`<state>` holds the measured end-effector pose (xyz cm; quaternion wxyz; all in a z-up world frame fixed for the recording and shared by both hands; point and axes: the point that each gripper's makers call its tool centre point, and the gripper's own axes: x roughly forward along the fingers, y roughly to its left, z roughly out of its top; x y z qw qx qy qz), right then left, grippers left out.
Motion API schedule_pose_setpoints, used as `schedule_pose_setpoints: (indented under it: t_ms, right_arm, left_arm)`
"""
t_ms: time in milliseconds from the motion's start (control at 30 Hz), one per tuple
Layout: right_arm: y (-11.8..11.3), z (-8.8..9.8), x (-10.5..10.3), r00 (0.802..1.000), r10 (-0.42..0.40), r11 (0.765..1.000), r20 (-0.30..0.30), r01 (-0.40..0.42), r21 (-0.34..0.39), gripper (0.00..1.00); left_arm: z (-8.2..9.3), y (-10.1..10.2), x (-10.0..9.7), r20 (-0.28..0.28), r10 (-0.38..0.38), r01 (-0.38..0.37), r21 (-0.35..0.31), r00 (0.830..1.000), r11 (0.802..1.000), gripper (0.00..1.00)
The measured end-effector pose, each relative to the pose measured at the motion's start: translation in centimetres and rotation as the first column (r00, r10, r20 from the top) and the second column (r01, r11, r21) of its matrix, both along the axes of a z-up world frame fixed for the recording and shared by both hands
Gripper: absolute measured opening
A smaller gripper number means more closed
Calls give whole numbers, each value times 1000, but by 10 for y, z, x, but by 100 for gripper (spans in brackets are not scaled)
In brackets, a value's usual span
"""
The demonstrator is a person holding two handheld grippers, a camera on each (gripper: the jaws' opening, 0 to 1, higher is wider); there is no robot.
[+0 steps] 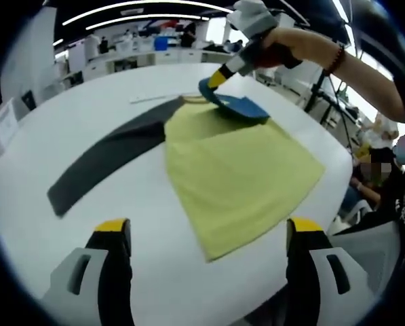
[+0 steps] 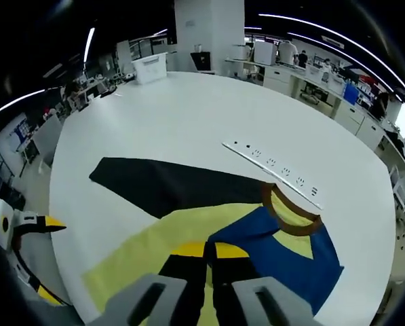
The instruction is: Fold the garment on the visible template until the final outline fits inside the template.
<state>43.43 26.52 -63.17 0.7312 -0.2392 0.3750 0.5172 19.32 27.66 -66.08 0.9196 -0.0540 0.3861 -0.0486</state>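
Observation:
A yellow-green garment (image 1: 236,170) with a brown collar (image 2: 292,219) lies spread on the white table, partly over a black template sheet (image 1: 100,163) that reaches out to the left. In the left gripper view my right gripper (image 1: 214,81), held in a person's hand, is shut on the blue sleeve (image 1: 243,107) at the garment's far edge. In its own view that right gripper (image 2: 209,251) has its yellow-tipped jaws pressed together where the blue sleeve (image 2: 283,261) meets the yellow cloth (image 2: 155,248). My left gripper (image 1: 209,229) stands open above the garment's near corner, touching nothing.
A white strip with dark marks (image 2: 273,166) lies on the table just beyond the collar. The round white table (image 2: 209,109) is wide, with its edge close on the near side. A person's arm (image 1: 324,51) reaches in from the right. Desks and shelves stand behind.

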Motion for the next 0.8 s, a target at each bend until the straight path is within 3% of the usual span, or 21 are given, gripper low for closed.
schedule_pose_setpoints:
  t_ms: [500, 800]
  right_arm:
    - [11, -17, -24, 998, 62, 997, -1, -62, -34, 0]
    - [11, -43, -28, 997, 72, 994, -11, -72, -77, 0]
  left_arm:
    - [-6, -2, -1, -9, 0, 0, -13, 1000, 1000, 90]
    - [-8, -2, -2, -13, 2, -2, -16, 1000, 1000, 90]
